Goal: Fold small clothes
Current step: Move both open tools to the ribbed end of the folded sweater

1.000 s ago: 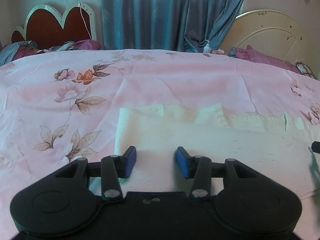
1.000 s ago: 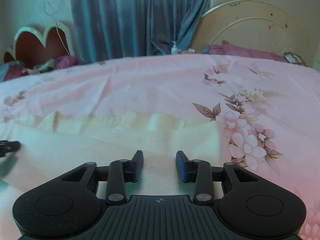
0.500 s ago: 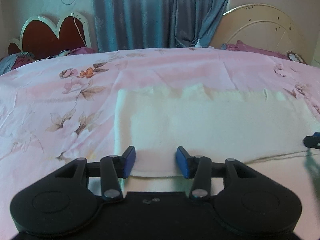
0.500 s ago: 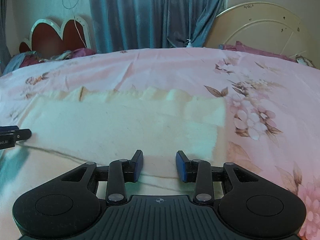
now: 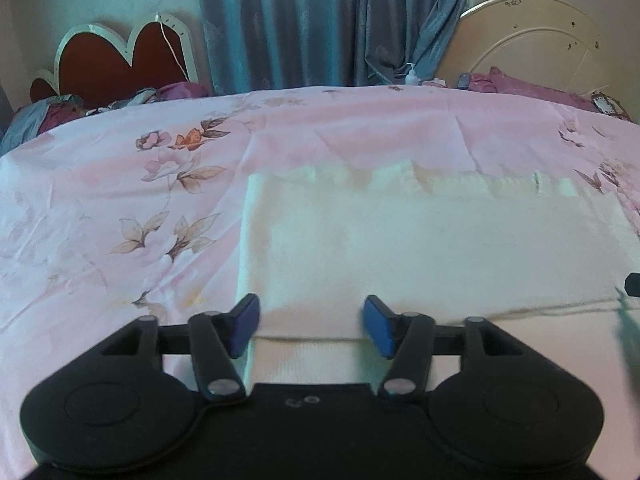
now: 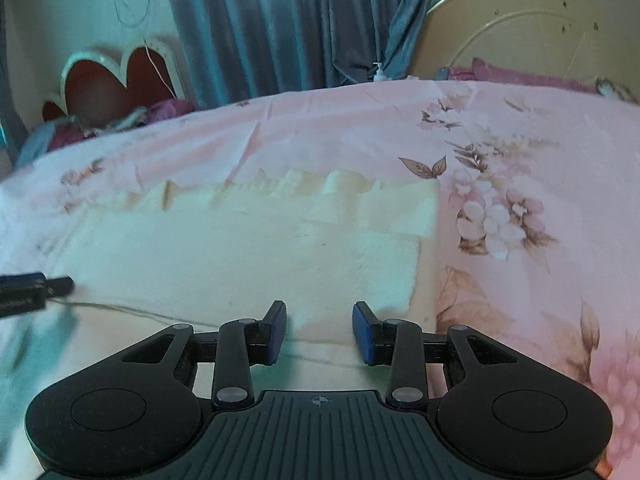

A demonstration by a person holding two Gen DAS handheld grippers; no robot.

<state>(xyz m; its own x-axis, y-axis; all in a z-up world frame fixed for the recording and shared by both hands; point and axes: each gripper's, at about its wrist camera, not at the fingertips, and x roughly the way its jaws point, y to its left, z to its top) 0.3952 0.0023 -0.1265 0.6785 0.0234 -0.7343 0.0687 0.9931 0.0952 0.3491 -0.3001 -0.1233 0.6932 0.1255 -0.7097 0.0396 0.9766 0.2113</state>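
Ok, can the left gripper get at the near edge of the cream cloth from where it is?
Probably yes: the left gripper, jaws opening with nothing pinched, sits right over the cream cloth edge, unobstructed.

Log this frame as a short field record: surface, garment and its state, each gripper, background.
surface: pink floral bedsheet
garment: cream cloth, lying flat, top layer folded over, a lower layer showing at its near edge
left gripper: jaws opening, above the cloth's near left corner, nothing pinched
right gripper: jaws apart, above the cloth's near right corner, nothing pinched
background: blue curtain, red heart-shaped headboard, cream headboard
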